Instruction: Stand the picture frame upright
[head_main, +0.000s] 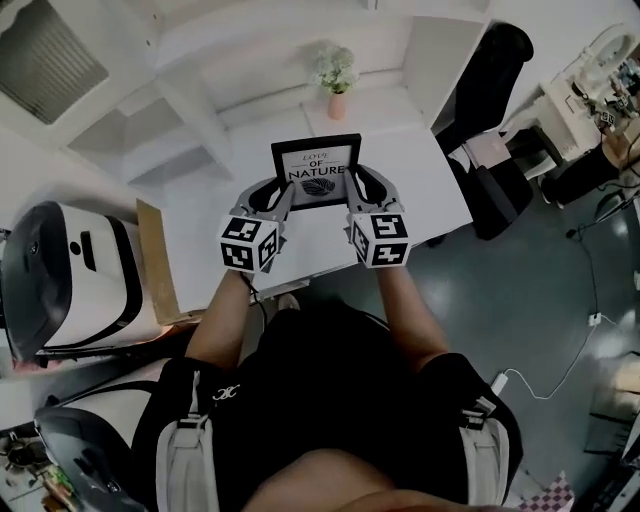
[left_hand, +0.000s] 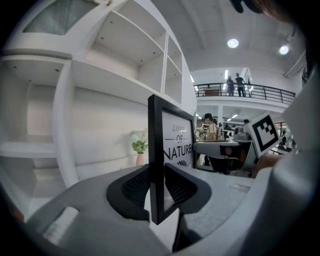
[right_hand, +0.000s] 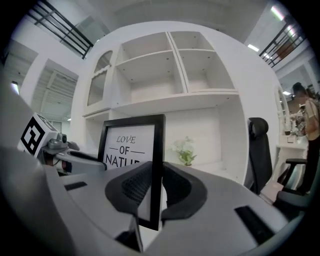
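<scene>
A black picture frame (head_main: 316, 172) with a "LOVE OF NATURE" print is held upright over the white table (head_main: 425, 185), its print facing me. My left gripper (head_main: 281, 195) is shut on the frame's left edge, and my right gripper (head_main: 353, 192) is shut on its right edge. In the left gripper view the frame's black edge (left_hand: 155, 150) stands vertical between the pads of the left gripper (left_hand: 156, 186), which press on both faces. The right gripper view shows the frame (right_hand: 131, 142) the same way, with the right gripper (right_hand: 156, 191) clamped on its side bar. The frame's bottom edge is hidden.
A pink vase with a small plant (head_main: 336, 80) stands at the table's back, behind the frame. White shelving (head_main: 150, 130) lies to the left. A black office chair (head_main: 497, 75) stands at the right. A cardboard sheet (head_main: 155, 262) and a white machine (head_main: 60, 280) sit left of me.
</scene>
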